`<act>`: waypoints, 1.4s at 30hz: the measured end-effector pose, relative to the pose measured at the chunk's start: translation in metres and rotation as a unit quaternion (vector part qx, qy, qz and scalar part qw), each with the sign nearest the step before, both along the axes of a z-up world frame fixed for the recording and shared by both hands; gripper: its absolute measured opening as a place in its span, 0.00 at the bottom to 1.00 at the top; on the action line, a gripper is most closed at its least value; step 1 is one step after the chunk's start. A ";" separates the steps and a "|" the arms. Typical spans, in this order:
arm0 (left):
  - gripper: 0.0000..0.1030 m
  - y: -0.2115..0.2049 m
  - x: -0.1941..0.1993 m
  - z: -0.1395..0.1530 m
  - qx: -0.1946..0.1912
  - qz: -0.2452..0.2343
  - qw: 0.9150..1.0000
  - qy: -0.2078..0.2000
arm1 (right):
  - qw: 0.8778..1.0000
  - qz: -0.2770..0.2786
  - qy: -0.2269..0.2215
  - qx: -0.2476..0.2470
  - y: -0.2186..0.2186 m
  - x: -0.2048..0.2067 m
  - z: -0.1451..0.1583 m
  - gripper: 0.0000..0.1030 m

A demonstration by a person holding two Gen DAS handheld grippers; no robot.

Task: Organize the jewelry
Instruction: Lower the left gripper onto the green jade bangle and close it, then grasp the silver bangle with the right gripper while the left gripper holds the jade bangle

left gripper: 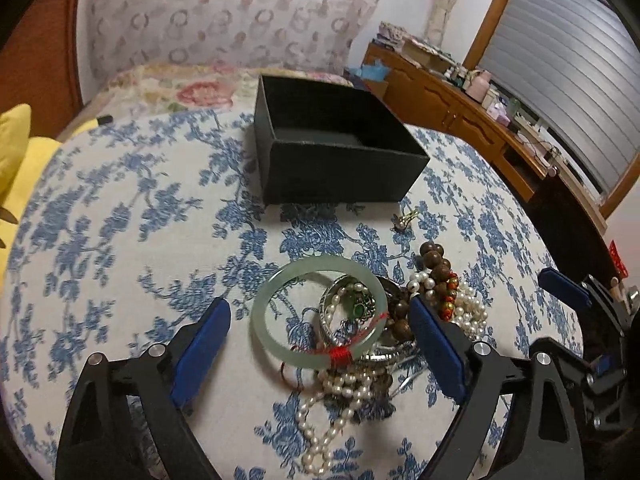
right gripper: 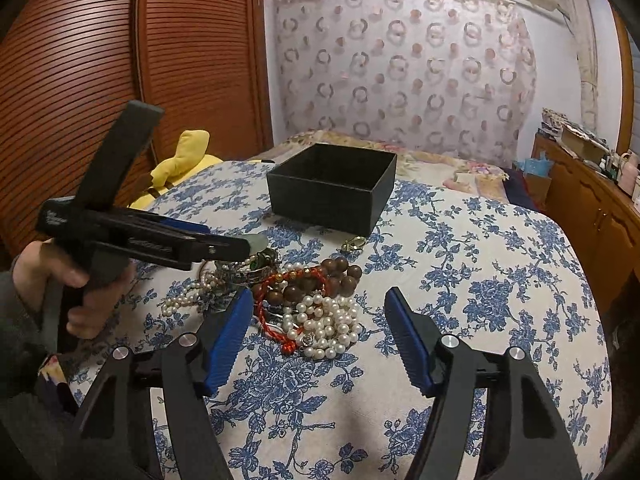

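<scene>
A pile of jewelry lies on a blue-flowered cloth. On top is a pale green jade bangle (left gripper: 316, 312) with red thread, over a silver bangle (left gripper: 340, 312), brown wooden beads (left gripper: 436, 264) and pearl strands (left gripper: 340, 404). My left gripper (left gripper: 320, 312) is open, its blue fingers on either side of the jade bangle, just above it. My right gripper (right gripper: 320, 304) is open and empty, just in front of the pearls (right gripper: 324, 328) and red cord bracelet (right gripper: 276, 312). The left gripper (right gripper: 224, 248) shows in the right wrist view. An open black box (left gripper: 340, 148) stands behind the pile.
A small gold clasp piece (left gripper: 406, 218) lies between the box and the pile. A yellow plush toy (right gripper: 180, 164) sits at the left. A wooden dresser (left gripper: 460, 108) with clutter runs along the right. A curtain hangs behind the bed.
</scene>
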State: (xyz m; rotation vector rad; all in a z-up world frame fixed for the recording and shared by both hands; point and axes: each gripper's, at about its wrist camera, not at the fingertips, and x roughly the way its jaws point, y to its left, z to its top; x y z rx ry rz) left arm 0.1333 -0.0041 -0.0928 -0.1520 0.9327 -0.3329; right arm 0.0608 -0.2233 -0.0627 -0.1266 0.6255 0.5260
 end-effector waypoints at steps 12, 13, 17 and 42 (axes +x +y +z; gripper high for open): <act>0.67 0.000 0.010 -0.005 0.003 0.003 1.000 0.004 | 1.000 0.009 0.010 -0.009 0.006 0.008 -0.010 0.69; 0.67 0.003 0.008 -0.003 0.004 0.007 1.000 -0.001 | 1.000 0.012 0.011 -0.013 0.009 0.009 -0.011 0.69; 0.67 0.017 -0.001 0.009 -0.001 0.021 1.000 -0.022 | 0.999 0.030 0.011 -0.022 0.022 0.017 -0.011 0.69; 0.67 0.060 -0.047 0.039 0.002 0.055 0.995 -0.087 | 0.985 0.126 0.106 -0.058 0.108 0.080 -0.033 0.73</act>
